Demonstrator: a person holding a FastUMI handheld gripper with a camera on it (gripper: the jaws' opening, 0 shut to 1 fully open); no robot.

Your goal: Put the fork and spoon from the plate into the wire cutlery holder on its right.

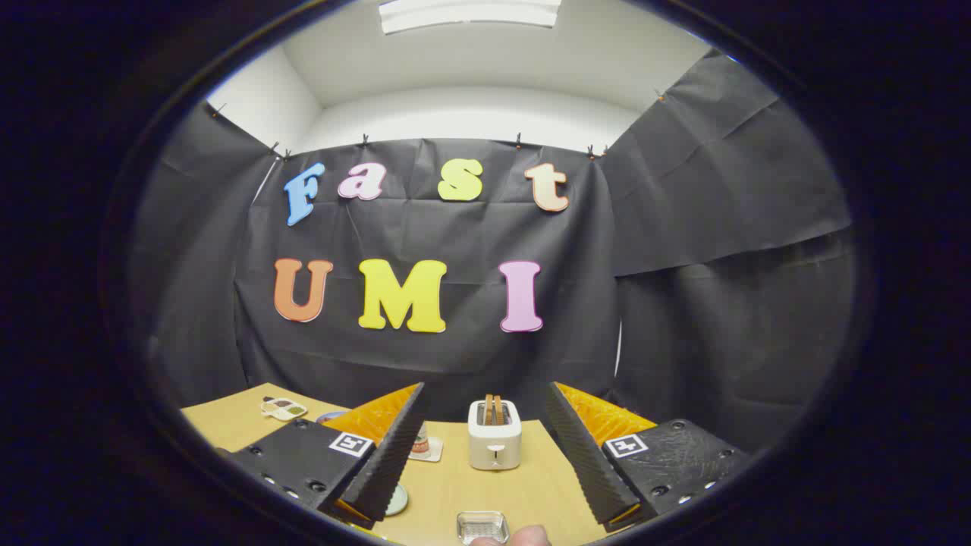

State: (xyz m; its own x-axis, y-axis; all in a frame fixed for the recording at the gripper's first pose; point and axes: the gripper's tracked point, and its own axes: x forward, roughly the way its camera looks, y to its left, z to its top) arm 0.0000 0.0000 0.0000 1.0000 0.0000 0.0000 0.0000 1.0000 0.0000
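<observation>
Gripper view: the gripper (485, 455) is held high with its fingers spread wide and nothing gripped between them. A small wire cutlery holder (482, 525) is seen low on the wooden table (523, 485), roughly between the fingers, with a white toaster (494, 434) farther back beyond it.

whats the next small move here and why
Probably tilt the hand-held gripper down toward the table. Its fingers are spread open and hold nothing, aimed level at the toaster beyond them, while only a small wire-mesh tray peeks in below. Plate, fork and spoon are yet to be found.
</observation>
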